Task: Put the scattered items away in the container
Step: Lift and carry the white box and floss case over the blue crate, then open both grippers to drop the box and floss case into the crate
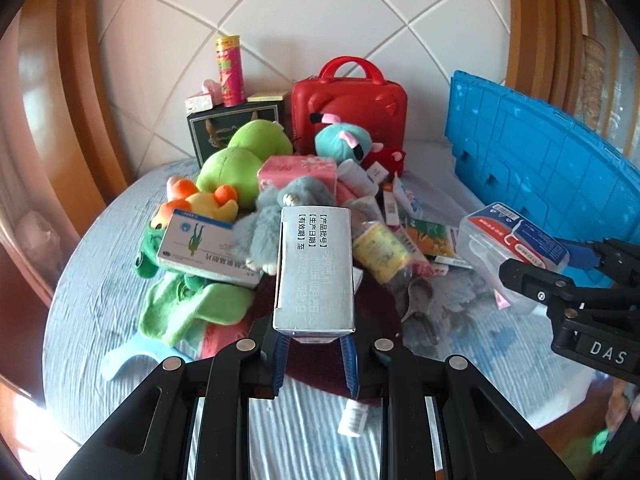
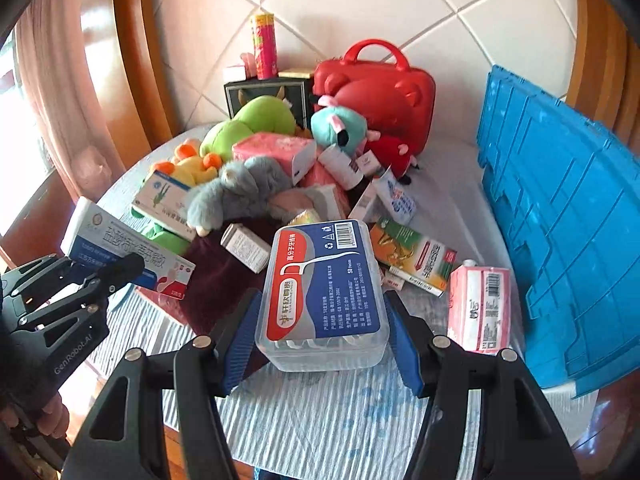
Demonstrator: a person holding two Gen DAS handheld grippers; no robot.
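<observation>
My left gripper [image 1: 314,356] is shut on a silver-white medicine box [image 1: 314,270] and holds it above the pile; it also shows in the right wrist view [image 2: 132,254]. My right gripper [image 2: 320,334] is shut on a clear plastic floss-pick box [image 2: 326,296] with a blue and red label, held above the table; it shows at the right of the left wrist view [image 1: 508,240]. The blue crate [image 2: 560,208] stands at the right, also in the left wrist view [image 1: 536,160]. Scattered plush toys, tissue packs and small boxes lie in a pile on the table.
A red handled case [image 2: 380,92] and a dark box [image 2: 264,96] with a tall snack tube [image 2: 264,46] stand at the back against the tiled wall. A grey plush [image 2: 240,192], green plush [image 1: 244,156], pink tissue pack [image 2: 480,308] and medicine boxes cover the striped cloth [image 2: 320,412].
</observation>
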